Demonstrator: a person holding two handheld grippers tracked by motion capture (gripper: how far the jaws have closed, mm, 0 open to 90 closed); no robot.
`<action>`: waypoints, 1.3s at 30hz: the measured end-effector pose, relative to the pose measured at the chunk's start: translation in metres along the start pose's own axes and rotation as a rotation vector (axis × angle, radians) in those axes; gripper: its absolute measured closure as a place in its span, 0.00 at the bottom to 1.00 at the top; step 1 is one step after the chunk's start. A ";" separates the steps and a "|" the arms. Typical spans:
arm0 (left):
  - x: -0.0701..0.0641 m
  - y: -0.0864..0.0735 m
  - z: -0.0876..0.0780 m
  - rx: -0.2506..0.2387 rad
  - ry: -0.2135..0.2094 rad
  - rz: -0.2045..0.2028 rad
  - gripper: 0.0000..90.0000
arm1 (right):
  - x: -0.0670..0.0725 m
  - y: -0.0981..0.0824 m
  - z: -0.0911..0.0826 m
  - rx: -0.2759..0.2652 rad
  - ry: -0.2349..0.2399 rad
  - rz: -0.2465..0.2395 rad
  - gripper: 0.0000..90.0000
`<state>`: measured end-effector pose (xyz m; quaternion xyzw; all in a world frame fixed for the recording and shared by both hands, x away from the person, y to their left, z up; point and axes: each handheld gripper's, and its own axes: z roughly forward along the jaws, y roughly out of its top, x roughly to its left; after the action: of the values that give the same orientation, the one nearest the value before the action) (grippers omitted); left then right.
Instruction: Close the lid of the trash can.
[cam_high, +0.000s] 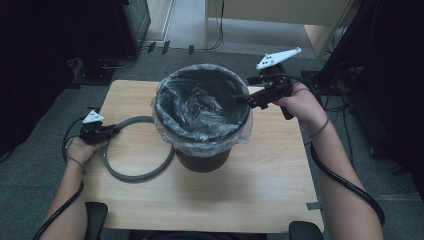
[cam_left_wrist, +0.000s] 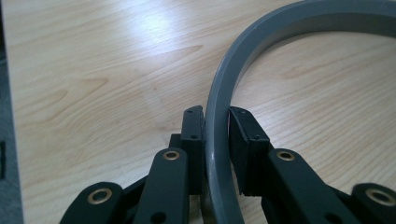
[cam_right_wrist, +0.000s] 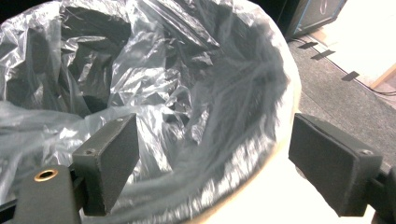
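A grey plastic ring (cam_high: 135, 175) lies flat on the wooden table (cam_high: 260, 190), its right side against the foot of a black bin (cam_high: 202, 160). My left gripper (cam_high: 112, 129) is at the ring's left side. In the left gripper view its jaws (cam_left_wrist: 216, 126) stand either side of the ring's band (cam_left_wrist: 224, 84), with both pads against it. A clear plastic liner (cam_high: 200, 105) lines the bin and folds over its rim. My right gripper (cam_high: 240, 99) hovers open at the bin's right rim. The liner's rim (cam_right_wrist: 187, 70) runs between its wide-apart pads (cam_right_wrist: 112, 154) without touching them.
The bin stands in the middle of the small table, with bare wood in front of it and to its right. Grey carpet surrounds the table. Dark equipment and cables sit at the back left and back right, and a pale wooden desk stands at the back.
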<state>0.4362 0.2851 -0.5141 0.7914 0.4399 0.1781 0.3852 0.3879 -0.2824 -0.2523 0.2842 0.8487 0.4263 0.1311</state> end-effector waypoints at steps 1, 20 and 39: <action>0.001 0.000 -0.001 -0.001 0.001 -0.016 0.85 | -0.001 -0.003 -0.001 -0.004 0.000 0.006 0.18; 0.001 0.000 -0.003 0.012 0.040 -0.046 0.86 | 0.002 -0.043 -0.021 -0.106 -0.026 0.079 0.17; 0.001 0.000 -0.002 0.010 0.043 -0.041 0.87 | 0.000 -0.094 -0.017 -0.095 -0.056 0.097 0.17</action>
<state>0.4354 0.2873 -0.5125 0.7802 0.4651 0.1849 0.3753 0.3450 -0.3377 -0.3174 0.3305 0.8087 0.4637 0.1474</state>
